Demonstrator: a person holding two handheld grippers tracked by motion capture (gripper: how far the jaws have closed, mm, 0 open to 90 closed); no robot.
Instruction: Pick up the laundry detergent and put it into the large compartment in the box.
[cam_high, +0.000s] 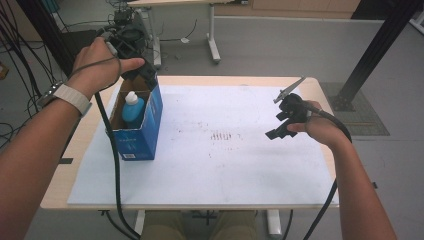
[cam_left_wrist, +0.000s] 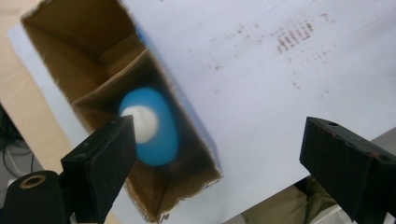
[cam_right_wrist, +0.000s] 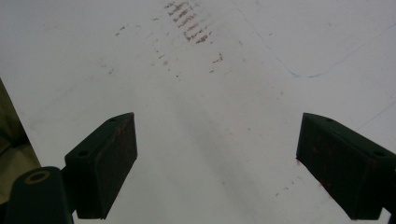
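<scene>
A light blue plastic bottle with a white cap (cam_high: 133, 107) stands upright inside an open-topped blue cardboard box with a brown interior (cam_high: 150, 131). The box sits on the left part of a white sheet (cam_high: 225, 160) covering a pale wooden table (cam_high: 60, 185). Directly above the box, the left gripper (cam_high: 142, 70) hangs in the air with its jaws spread wide and nothing between them; its own view looks straight down onto the bottle (cam_left_wrist: 150, 125) in the box (cam_left_wrist: 187, 130). Well apart, over the right side of the sheet, the right gripper (cam_high: 280, 125) is held above the bare sheet (cam_right_wrist: 210, 93), its jaws also wide apart and gripping nothing. Faint reddish-brown smudges (cam_high: 222, 136) mark the sheet between box and right gripper.
</scene>
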